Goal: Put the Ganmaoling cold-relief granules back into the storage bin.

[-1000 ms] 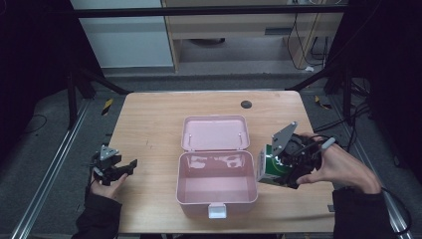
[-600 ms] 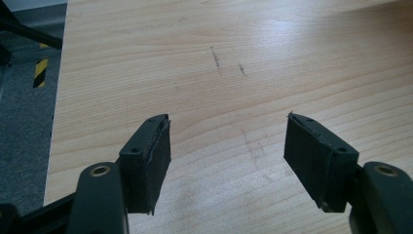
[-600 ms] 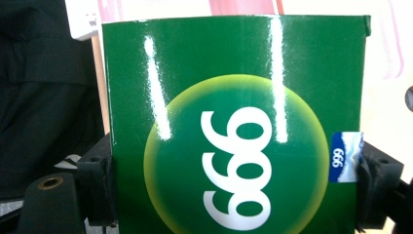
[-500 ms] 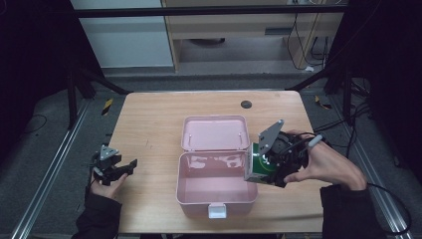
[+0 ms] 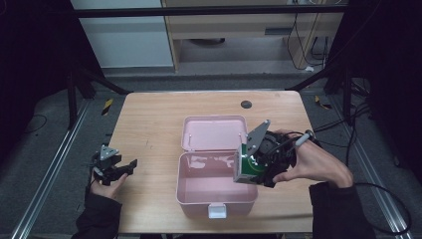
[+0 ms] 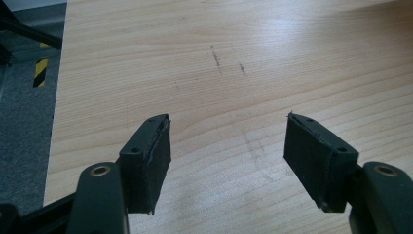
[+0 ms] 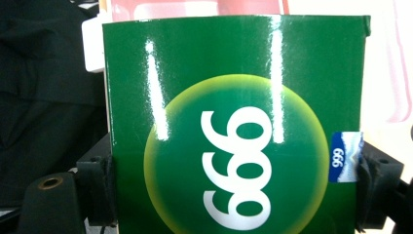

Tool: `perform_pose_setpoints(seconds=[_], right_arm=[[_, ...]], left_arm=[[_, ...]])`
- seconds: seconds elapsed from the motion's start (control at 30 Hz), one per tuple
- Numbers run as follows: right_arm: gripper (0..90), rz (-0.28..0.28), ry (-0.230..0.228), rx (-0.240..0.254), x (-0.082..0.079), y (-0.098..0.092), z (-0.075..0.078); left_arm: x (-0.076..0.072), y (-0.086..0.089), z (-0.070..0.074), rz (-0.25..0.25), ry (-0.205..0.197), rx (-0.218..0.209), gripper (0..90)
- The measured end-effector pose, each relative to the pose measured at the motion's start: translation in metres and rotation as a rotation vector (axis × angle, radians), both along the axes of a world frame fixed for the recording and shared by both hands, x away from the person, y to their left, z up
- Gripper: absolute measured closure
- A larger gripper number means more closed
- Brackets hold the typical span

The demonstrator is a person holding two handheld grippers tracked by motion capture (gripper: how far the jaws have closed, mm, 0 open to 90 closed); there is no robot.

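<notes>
Green fills most of the right gripper view: a glossy green box (image 7: pixel 236 126) with a yellow-green disc and white numerals, its lower end cut off by the frame, so the rest of its print cannot be read. The right hand-held gripper (image 7: pixel 236 190) pinches this box between its two black jaws, one pad against each side. From the high view the same green box (image 5: pixel 247 168) hangs tilted over the right rim of the pink case (image 5: pixel 191 196), and the right hand (image 5: pixel 318 164) and the grey plate hide much of the right hand-held gripper (image 5: pixel 259 167); whether the box touches the case wall is hard to make out.

The pink case sits open in the middle of the wooden worktop (image 5: pixel 149 124), its lid (image 5: pixel 214 132) laid back flat behind it and a white latch (image 5: pixel 217 211) at the front. Its inside looks bare apart from glare. A small dark round mark (image 5: pixel 246 104) lies near the far edge.

At the left edge the left hand-held gripper (image 5: pixel 117 167) rests low, well apart from the case. In its own view the left hand-held gripper (image 6: pixel 226 151) has its jaws spread wide with only bare wood (image 6: pixel 234 73) between them. Open worktop lies to the left of and beyond the case.
</notes>
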State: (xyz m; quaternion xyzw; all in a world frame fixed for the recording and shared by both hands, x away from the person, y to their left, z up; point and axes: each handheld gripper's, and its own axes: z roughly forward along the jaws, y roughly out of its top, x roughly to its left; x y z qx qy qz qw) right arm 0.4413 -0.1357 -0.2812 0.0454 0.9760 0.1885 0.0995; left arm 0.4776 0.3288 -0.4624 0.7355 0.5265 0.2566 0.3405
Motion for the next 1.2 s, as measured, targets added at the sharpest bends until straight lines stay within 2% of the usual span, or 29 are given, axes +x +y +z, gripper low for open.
perform_pose_setpoints(seconds=[0.97,1.2], right_arm=[[16.2,0.057,0.041,-0.008,0.008,0.031,-0.019],[16.2,0.063,0.058,-0.036,0.010,0.035,-0.029]], left_arm=[[0.000,0.001,0.001,0.001,-0.002,0.000,33.3],[0.000,0.000,0.000,0.001,-0.002,0.001,33.2]])
